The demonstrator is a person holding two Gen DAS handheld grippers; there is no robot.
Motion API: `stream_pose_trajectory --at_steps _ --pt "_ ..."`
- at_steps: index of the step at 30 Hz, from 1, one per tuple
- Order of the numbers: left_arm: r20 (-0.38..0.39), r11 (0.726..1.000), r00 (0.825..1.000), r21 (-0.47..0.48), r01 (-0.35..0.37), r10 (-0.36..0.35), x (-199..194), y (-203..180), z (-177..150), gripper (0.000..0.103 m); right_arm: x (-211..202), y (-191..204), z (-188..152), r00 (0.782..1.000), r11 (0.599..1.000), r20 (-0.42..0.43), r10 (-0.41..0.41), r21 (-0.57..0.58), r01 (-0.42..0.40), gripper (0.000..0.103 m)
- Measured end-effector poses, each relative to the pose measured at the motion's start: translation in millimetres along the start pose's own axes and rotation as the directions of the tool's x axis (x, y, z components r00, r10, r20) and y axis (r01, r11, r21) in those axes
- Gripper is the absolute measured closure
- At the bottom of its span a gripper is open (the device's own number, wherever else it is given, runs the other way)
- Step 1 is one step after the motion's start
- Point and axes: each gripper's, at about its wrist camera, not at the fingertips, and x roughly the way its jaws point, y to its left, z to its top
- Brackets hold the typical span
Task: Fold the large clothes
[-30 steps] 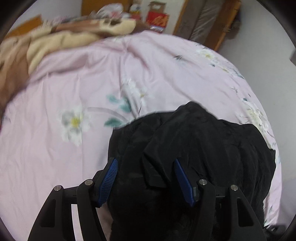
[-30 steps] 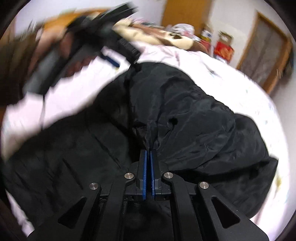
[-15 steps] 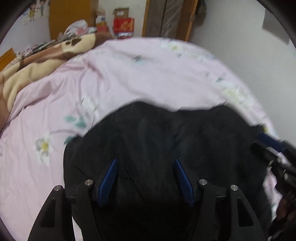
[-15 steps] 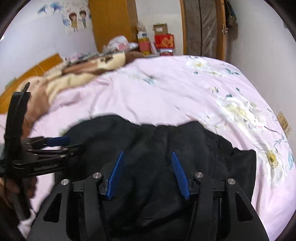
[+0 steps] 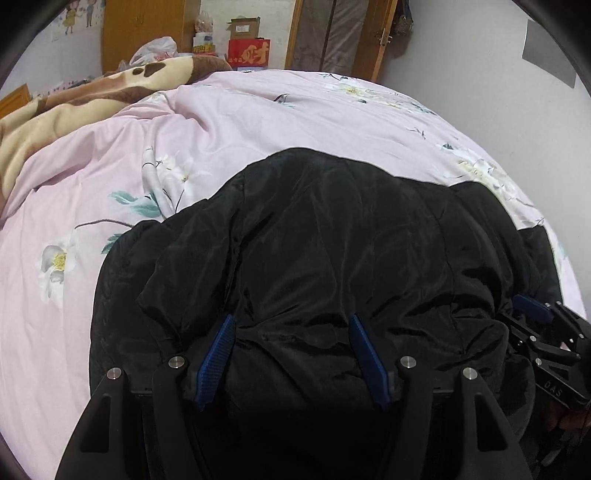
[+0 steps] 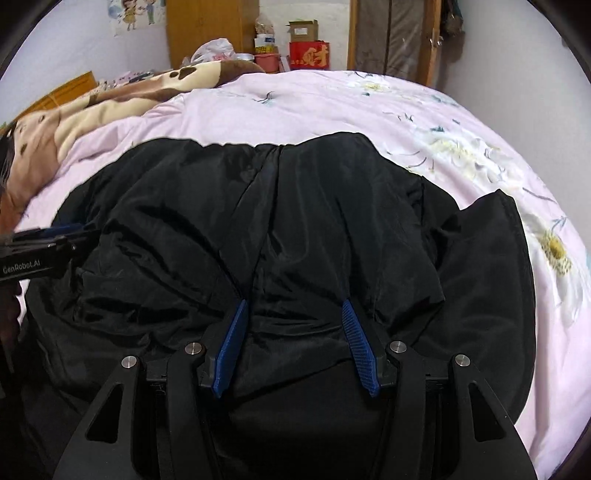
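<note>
A large black jacket [image 5: 332, 240] lies bunched in a heap on the pink floral bedspread [image 5: 258, 110]; it also fills the right wrist view [image 6: 295, 221]. My left gripper [image 5: 291, 321] is open, its blue-padded fingers spread over the jacket's near edge, with fabric bulging between them. My right gripper [image 6: 293, 306] is open the same way over the near edge. Each gripper shows in the other's view: the right one at the far right [image 5: 535, 317], the left one at the far left [image 6: 55, 236].
A brown and cream blanket [image 5: 74, 103] lies along the bed's far left side. A wooden wardrobe [image 5: 147, 33], boxes [image 5: 247, 51] and a door [image 5: 340, 33] stand behind the bed. A grey wall [image 5: 498, 92] runs along the right side.
One second ago my right gripper was shut on the jacket; it has opened. Both grippers have swung round to face across the bed, side by side, and the jacket now lies more spread out.
</note>
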Motion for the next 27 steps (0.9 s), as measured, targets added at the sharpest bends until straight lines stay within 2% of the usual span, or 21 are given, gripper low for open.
stream_pose_trajectory --at_steps 6,7,8,9,11,13,16,18,19,21,27 --pt "-0.015 0.997 0.997 0.02 -0.069 0.069 -19 -15 6 0.038 -11 3 12 0.999 0.999 -0.042 -0.022 0.023 0.023 0.049" --pt "-0.015 0.996 0.997 0.031 -0.08 0.081 -24 -19 6 0.037 -19 6 16 0.999 0.999 -0.026 -0.036 0.022 0.037 0.049" --pt "-0.001 0.995 0.996 0.04 -0.09 0.091 -34 -24 4 0.035 -36 11 20 0.999 0.999 0.028 -0.032 0.021 0.031 0.048" --pt "0.011 0.996 0.996 0.039 -0.084 0.084 -39 -26 2 0.032 -47 15 22 0.997 1.0 0.071 -0.005 0.027 0.003 0.045" --pt "0.022 0.993 0.993 0.022 -0.113 0.112 -43 -30 -6 0.027 -58 20 24 0.993 0.997 0.104 0.046 0.064 -0.053 0.037" --pt "0.016 0.99 0.99 0.018 -0.143 0.142 -39 -31 -12 0.025 -56 24 24 0.993 0.992 0.096 0.071 0.093 -0.08 0.035" --pt "0.029 0.983 0.983 -0.002 -0.182 0.182 -27 -26 -22 0.012 -30 29 16 0.998 0.995 0.028 0.049 0.088 -0.051 0.034" --pt "0.015 0.987 0.987 -0.04 -0.158 0.159 -19 -16 -27 0.007 -19 31 8 0.998 0.996 0.021 0.054 0.073 -0.055 0.032" --pt "0.01 0.988 0.99 -0.062 -0.14 0.141 -15 -11 -29 0.006 -17 32 6 0.999 0.997 0.018 0.047 0.059 -0.048 0.032" --pt "0.015 0.988 0.989 -0.045 -0.146 0.146 -11 -11 -31 0.005 -10 38 3 1.0 1.0 0.002 0.017 0.009 -0.017 0.032" --pt "0.018 0.988 0.989 -0.033 -0.149 0.15 -6 -11 -34 0.004 0 47 -6 0.999 0.999 0.017 -0.032 -0.019 0.033 0.031"
